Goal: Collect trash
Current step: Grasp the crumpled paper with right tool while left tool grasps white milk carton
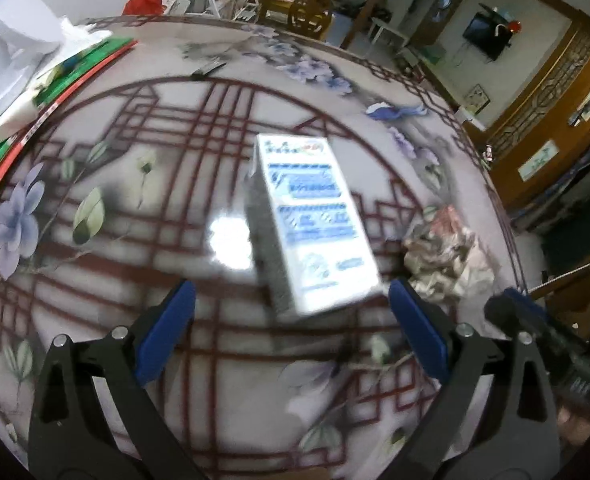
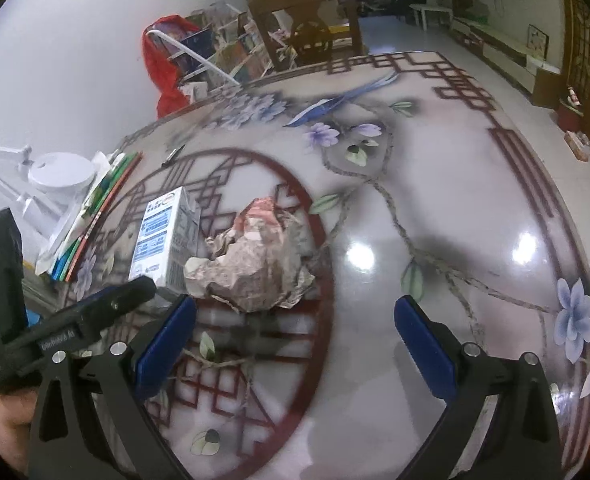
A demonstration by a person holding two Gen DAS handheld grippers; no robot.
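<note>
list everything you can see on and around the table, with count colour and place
carton: 1, white with blue print, middle of the table, ahead of the left gripper
crumpled paper: 1, brownish-grey with a red patch, right beside the carton
blue scrap: 1, blue and white, far side of the table
dark small item: 1, too small to identify, far left part of the table
stack of books: several, green, red and white edges, left edge of the table
white lamp base: 1, white, behind the books
table: 1, glossy, pale with red lattice and flower print
red cloth: 1, red, beyond the table by the wall
wooden chair: 1, brown, beyond the far edge
left gripper: 1, black with blue pads, open
right gripper: 1, black with blue pads, open
</note>
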